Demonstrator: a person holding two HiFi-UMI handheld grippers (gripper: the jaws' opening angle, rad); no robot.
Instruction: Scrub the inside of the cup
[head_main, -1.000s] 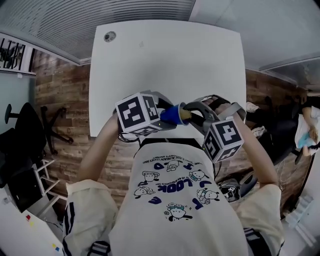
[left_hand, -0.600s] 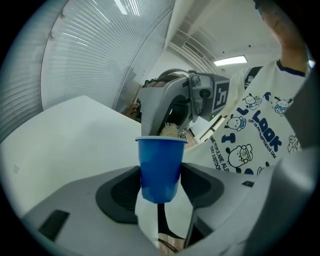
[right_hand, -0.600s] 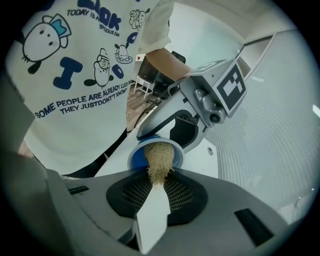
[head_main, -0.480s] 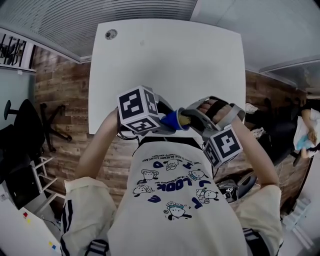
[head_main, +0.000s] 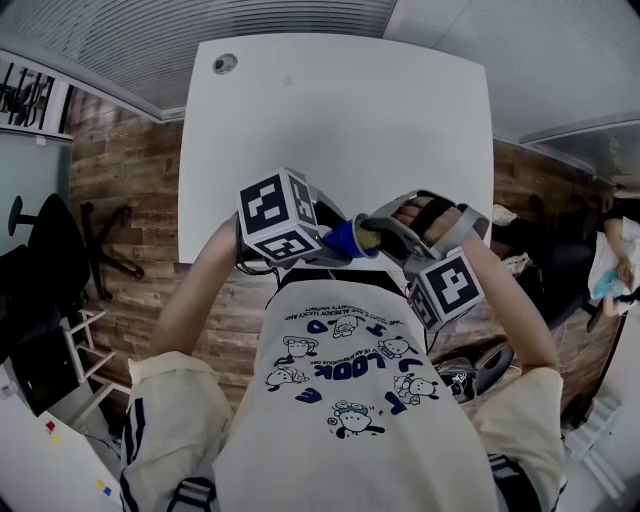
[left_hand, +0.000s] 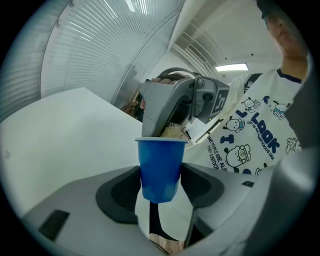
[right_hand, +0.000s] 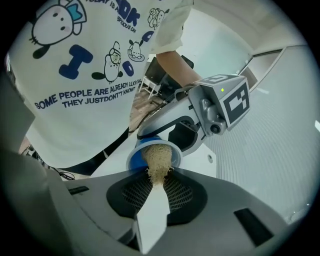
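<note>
A small blue cup lies on its side in front of the person's chest, with my left gripper shut on its lower body. In the head view the blue cup shows between the two marker cubes, just past the table's near edge. My right gripper is shut on a tan fibrous scrubber, whose far end sits inside the cup's mouth. From the left gripper view the scrubber pokes out over the rim, under the right gripper's grey fingers. The cup's inside is hidden.
A white table stretches ahead, bare except for a round grommet at its far left corner. An office chair stands at the left on the wooden floor. A person sits at the far right.
The right gripper has rolled and its marker cube has dropped and turned a little. The left gripper with the cup has tipped slightly and edged toward the table.
</note>
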